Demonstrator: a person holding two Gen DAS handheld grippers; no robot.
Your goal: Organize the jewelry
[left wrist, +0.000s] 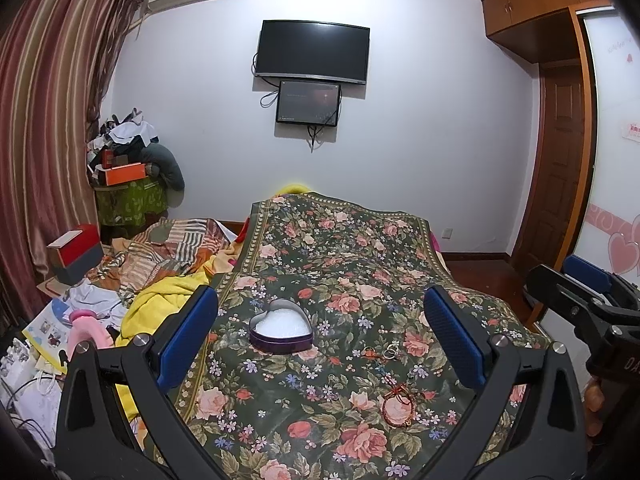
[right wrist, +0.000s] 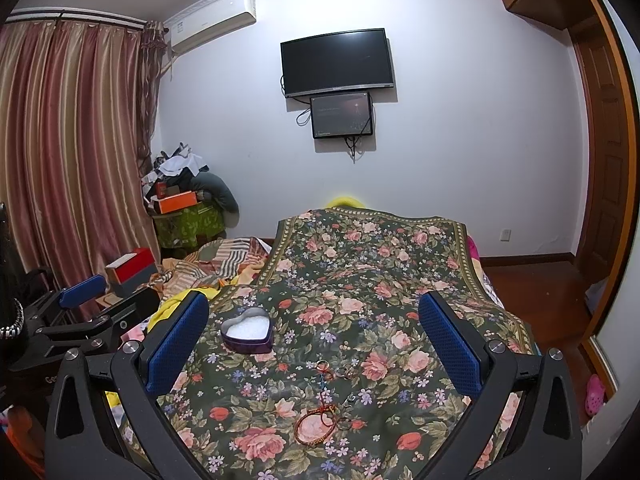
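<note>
A heart-shaped tin (left wrist: pixel 281 331) w/ white filling stands open on the floral cloth (left wrist: pixel 328 264) over the bed. Near it, toward the cameras, lie small rings (left wrist: pixel 390 352), and closer still a red-gold bracelet (left wrist: pixel 397 408), apart from the tin. The left gripper (left wrist: pixel 320 340) & right gripper (right wrist: pixel 312 340) both hover above the cloth, fingers wide apart, holding nothing. On the wall behind hangs a TV (left wrist: pixel 312 51).

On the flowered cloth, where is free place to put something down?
Free: the flowered cloth beyond the heart-shaped tin, and the near strip left of the red bracelet. Crowded: between tin and bracelet, where the rings lie.
</note>
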